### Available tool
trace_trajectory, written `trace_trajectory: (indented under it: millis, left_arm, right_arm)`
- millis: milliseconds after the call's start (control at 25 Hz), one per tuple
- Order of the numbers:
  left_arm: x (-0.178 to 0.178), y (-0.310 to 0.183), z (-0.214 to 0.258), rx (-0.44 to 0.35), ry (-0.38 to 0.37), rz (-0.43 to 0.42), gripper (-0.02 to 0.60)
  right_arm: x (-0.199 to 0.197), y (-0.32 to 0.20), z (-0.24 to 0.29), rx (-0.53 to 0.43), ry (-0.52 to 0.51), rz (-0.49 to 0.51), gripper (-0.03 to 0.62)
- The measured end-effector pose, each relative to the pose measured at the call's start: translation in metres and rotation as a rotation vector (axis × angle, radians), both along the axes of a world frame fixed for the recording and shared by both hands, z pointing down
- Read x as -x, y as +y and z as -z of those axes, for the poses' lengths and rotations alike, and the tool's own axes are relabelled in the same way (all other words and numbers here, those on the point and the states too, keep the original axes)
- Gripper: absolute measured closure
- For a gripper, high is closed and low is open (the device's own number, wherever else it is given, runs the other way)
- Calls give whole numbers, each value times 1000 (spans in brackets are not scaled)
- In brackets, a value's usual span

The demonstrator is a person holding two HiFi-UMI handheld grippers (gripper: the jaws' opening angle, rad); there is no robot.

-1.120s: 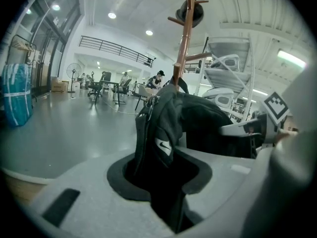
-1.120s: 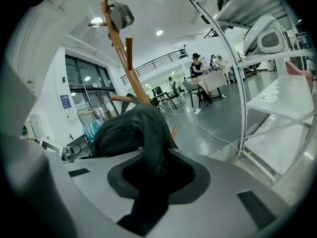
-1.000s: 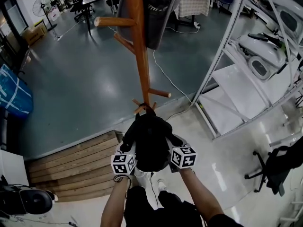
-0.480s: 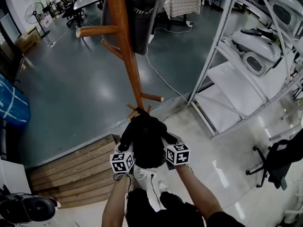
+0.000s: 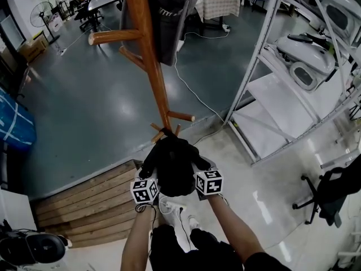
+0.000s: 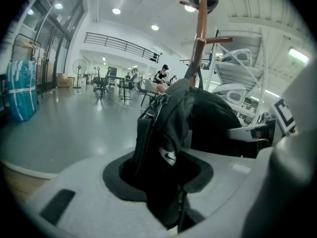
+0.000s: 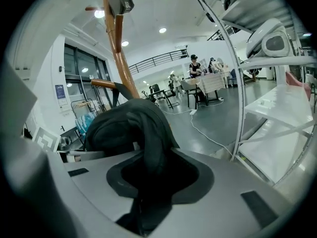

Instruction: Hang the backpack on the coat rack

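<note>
Black fabric backpack [image 5: 174, 165] is bunched between the two tongs and carried off the floor. Left tongs [image 6: 166, 182]: the jaws have just been opening, and a strap of the backpack passes between them, gripped. Right tongs [image 7: 148, 190]: clamped on another fold of it. Directly ahead of the tips stands the brown wooden coat rack [image 5: 148, 55], its short lower pegs [image 5: 181, 117] just beyond the backpack's far edge. A grey metal shelving frame [image 5: 248, 78] stands near, right of the right tongs. Left of the left tongs lie a wooden plank step [image 5: 84, 199] and open grey floor [image 5: 84, 106].
</note>
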State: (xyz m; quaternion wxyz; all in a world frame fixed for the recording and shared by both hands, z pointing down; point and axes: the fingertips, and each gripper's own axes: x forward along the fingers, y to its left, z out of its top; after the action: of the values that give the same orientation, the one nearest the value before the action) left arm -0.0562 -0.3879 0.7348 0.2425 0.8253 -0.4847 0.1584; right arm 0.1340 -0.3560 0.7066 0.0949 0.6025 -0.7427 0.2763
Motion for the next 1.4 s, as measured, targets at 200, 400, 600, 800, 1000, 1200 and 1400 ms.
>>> trace_trajectory:
  millis: [200, 400, 600, 800, 1000, 1200, 1400]
  left_arm:
    - [-1, 1, 1, 15, 31, -20, 396]
    - [4, 10, 0, 50, -3, -21, 336]
    - [14, 29, 3, 68, 1, 11, 316]
    - [23, 50, 23, 36, 13, 55, 316]
    - [25, 77, 49, -20, 18, 88, 317]
    - [23, 103, 83, -106, 10, 106, 323]
    - [24, 124, 119, -170, 24, 104, 389]
  right_arm:
    - [1, -3, -2, 36, -10, 24, 419]
    - [0, 2, 0, 52, 14, 35, 375]
    - [-4, 14, 9, 54, 14, 53, 367]
    - [6, 31, 22, 42, 13, 104, 361]
    - [13, 51, 33, 36, -7, 138, 361]
    - [22, 69, 48, 17, -38, 160, 361]
    - [35, 84, 71, -4, -88, 163, 380]
